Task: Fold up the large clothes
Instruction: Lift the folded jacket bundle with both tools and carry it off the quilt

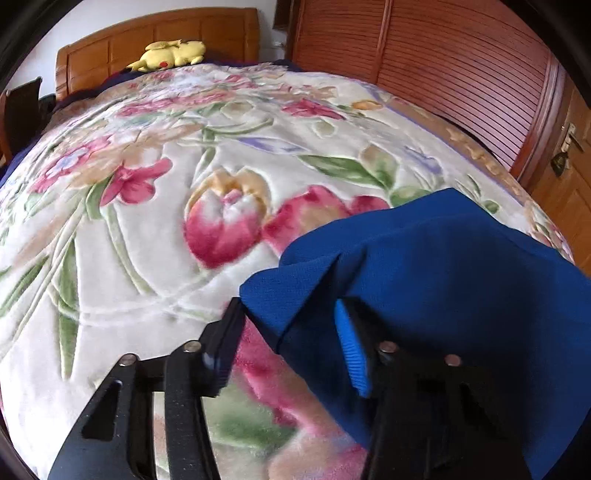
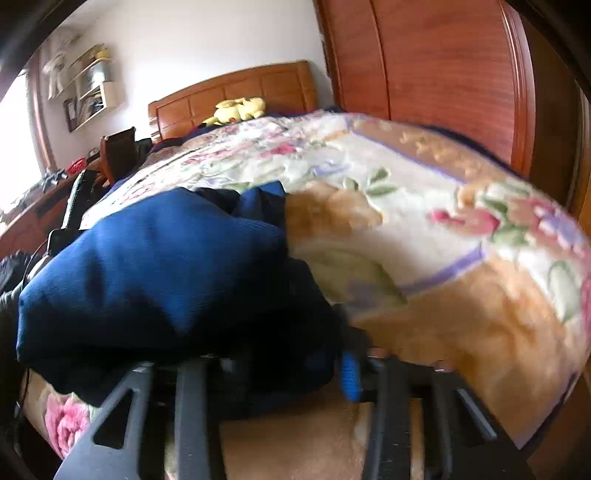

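A large blue knitted garment (image 1: 443,258) lies bunched on the floral blanket (image 1: 147,258) at the near right of the bed. My left gripper (image 1: 290,314) points down at the garment's left corner. A fold of the cloth sits between its fingers, with blanket showing between the cloth and the left finger (image 1: 229,332). In the blurred right wrist view the same garment (image 2: 147,266) is heaped at the left, draped over my right gripper (image 2: 284,362). Its jaws stand apart; the cloth hides the left finger, and the blue pad (image 2: 349,373) of the right one shows.
The blanket (image 2: 443,240) covers the whole bed. A yellow plush toy (image 1: 170,55) rests by the wooden headboard (image 1: 155,33). A slatted wooden wardrobe (image 1: 443,55) stands close along the bed's right side, with a door (image 1: 565,166) beyond. A chair (image 2: 118,151) and a cluttered desk stand left.
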A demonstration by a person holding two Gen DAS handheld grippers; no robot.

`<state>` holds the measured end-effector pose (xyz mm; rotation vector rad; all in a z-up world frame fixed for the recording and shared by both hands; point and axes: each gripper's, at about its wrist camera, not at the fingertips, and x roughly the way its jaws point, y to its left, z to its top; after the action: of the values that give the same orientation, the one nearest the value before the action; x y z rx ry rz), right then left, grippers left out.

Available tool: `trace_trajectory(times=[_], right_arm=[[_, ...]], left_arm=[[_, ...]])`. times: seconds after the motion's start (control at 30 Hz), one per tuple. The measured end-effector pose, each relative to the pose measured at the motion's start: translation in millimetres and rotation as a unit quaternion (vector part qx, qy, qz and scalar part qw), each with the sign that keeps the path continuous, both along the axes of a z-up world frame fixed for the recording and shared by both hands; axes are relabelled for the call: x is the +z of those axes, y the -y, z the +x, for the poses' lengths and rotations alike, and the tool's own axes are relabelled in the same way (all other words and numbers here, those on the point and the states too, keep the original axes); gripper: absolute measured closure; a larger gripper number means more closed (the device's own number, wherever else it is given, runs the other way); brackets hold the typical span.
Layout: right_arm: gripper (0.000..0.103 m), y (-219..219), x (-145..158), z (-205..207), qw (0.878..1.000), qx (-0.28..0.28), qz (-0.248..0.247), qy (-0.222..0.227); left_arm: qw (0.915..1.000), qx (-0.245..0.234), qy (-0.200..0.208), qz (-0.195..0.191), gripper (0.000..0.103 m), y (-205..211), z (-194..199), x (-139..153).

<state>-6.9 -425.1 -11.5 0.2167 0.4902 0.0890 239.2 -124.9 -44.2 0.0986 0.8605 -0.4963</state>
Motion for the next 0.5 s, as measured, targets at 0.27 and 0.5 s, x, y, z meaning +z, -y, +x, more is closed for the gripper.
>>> trace_trajectory(times=[0.27,0.5], right_arm=[[0.096,9,20,0,0.998,0.049,0.019,0.042],[0.096,51,41,-20,0.994,0.032,-0.022,0.099]], left_arm=[[0.9981,0.006,0.059,0.02,0.09,10,-20,28],[0.9907,-0.007,0.134,0.021,0.092,75,-43,85]])
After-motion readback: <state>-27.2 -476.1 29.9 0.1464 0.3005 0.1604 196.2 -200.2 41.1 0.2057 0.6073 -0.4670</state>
